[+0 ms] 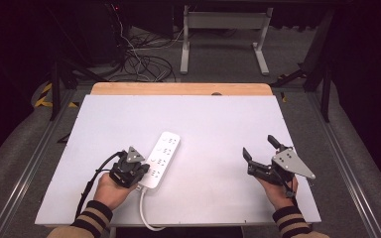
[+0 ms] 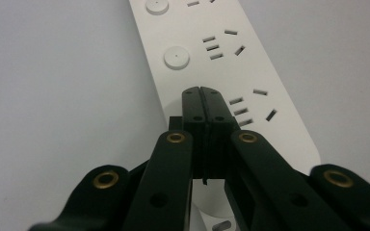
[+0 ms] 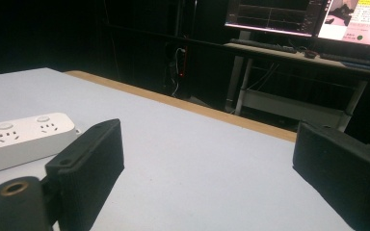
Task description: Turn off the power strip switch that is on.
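The white power strip (image 1: pixel 161 159) lay on the pale surface (image 1: pixel 213 129), a little left of the middle, at a slant with its cable (image 1: pixel 144 210) running off toward the near edge. The left hand-held gripper (image 1: pixel 140 171) stood over the near end of the strip. Its two jaws were pressed flat together with nothing between them, and in the left gripper view the closed tips pointed down at the strip's top face, just beside a group of socket slots and near a round button (image 2: pixel 177 57). I judge that closed jaws were used here as one blunt finger, to press a switch or to hold the strip steady; whether the tips really touched the plastic I could not tell.

The right hand-held gripper (image 1: pixel 260 148) rested well apart on the right side, jaws wide open and empty, probably waiting.

No brand or label could be read on the strip. The monitors (image 3: pixel 308 19) behind the table showed text, but it was too small to read.
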{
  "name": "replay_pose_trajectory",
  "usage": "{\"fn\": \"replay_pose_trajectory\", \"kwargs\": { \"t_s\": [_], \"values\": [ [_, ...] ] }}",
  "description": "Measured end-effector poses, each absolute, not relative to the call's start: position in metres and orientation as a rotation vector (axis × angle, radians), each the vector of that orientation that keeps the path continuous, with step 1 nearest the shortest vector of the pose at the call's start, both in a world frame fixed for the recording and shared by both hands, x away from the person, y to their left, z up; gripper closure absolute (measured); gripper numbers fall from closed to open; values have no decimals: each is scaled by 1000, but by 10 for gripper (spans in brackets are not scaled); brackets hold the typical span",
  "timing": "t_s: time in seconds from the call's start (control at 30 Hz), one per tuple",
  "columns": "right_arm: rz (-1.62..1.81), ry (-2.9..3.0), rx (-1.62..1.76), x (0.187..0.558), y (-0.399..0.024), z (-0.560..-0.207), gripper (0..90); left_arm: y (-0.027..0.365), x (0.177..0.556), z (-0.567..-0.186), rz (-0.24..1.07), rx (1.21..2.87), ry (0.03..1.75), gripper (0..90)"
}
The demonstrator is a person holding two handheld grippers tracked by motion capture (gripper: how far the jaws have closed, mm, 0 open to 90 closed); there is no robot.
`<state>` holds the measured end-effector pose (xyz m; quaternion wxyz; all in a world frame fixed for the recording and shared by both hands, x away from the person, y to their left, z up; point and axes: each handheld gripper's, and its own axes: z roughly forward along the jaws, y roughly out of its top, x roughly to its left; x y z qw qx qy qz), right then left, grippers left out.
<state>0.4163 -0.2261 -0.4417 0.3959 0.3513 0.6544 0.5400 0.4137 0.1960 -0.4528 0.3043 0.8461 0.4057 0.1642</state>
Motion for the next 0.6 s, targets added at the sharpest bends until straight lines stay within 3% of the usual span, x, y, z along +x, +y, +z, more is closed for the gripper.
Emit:
{"fn": "replay_pose_trajectory", "kwargs": {
  "t_s": [0.6],
  "values": [
    [1371, 1659, 887, 416, -225, -442, 111, 196, 413, -453, 442, 2243, 1072, 900]
  ]
}}
